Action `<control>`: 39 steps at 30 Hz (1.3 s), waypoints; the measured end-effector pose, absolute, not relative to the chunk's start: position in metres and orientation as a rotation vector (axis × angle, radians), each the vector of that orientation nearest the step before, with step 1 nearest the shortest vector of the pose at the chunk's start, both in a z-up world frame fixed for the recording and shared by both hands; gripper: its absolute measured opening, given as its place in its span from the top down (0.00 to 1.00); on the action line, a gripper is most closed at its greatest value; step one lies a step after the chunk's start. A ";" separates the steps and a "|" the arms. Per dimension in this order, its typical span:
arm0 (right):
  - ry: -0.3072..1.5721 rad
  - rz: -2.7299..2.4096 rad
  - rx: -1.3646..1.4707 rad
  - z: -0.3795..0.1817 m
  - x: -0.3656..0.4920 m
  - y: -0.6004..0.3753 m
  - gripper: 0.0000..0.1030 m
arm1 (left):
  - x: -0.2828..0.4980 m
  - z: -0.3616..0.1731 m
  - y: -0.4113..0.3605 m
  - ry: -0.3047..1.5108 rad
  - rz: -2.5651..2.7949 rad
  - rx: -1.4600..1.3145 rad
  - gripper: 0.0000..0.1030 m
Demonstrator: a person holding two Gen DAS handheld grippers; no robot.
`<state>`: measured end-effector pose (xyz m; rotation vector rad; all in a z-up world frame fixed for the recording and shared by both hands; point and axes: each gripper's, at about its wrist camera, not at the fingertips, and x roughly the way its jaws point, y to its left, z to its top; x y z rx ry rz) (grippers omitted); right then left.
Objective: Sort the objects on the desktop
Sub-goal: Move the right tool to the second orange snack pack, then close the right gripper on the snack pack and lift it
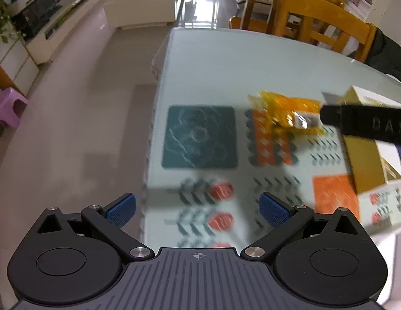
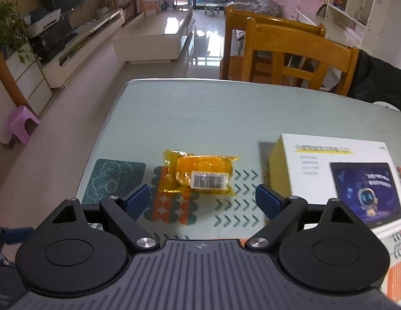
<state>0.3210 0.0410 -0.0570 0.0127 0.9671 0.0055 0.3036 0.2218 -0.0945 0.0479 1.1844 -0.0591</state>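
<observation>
A pale glass-topped table (image 2: 200, 108) carries a patterned mat of orange blocks and grey chevrons along its near side. On the table, the largest thing is a white and yellow box (image 2: 329, 170) printed with a tablet screen and a small robot figure; it lies flat to the right of the orange packet. A dark teal coaster (image 2: 115, 178) with a pale flower drawing lies to the packet's left, a little apart from it. The orange packet (image 2: 200, 175), a crinkled clear-orange wrapper with a white barcode label facing up, lies flat between coaster and box, touching neither.

The right gripper (image 2: 203, 202) hangs just short of the packet with its blue-padded fingers spread wide, nothing between them. The left gripper (image 1: 197, 210) is also spread wide and empty, well short of the packet and nearer the coaster, at the table's left edge.

Beyond the table, past the packet, stand wooden chairs (image 2: 290, 51).
</observation>
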 end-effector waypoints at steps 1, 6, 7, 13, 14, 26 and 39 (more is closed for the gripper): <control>0.973 0.010 0.014 -0.060 0.326 0.043 0.00 | 0.310 -0.096 0.224 1.183 -0.058 0.050 0.00; 1.010 0.019 0.024 -0.081 0.351 0.046 0.00 | 0.337 -0.107 0.236 1.190 -0.049 0.037 0.00; 1.020 0.021 0.020 -0.086 0.357 0.046 0.00 | 0.341 -0.109 0.238 1.191 -0.048 0.034 0.00; 1.085 0.015 0.035 -0.117 0.385 0.042 0.00 | 0.354 -0.123 0.245 1.214 -0.052 0.009 0.00; 1.096 0.013 0.039 -0.122 0.389 0.042 0.00 | 0.355 -0.125 0.246 1.219 -0.053 0.004 0.00; 1.150 -0.012 0.069 -0.156 0.409 0.037 0.00 | 0.356 -0.142 0.254 1.255 -0.043 -0.030 0.00; 1.120 0.049 0.026 -0.168 0.405 0.040 0.00 | 0.343 -0.133 0.241 1.253 -0.077 -0.032 0.00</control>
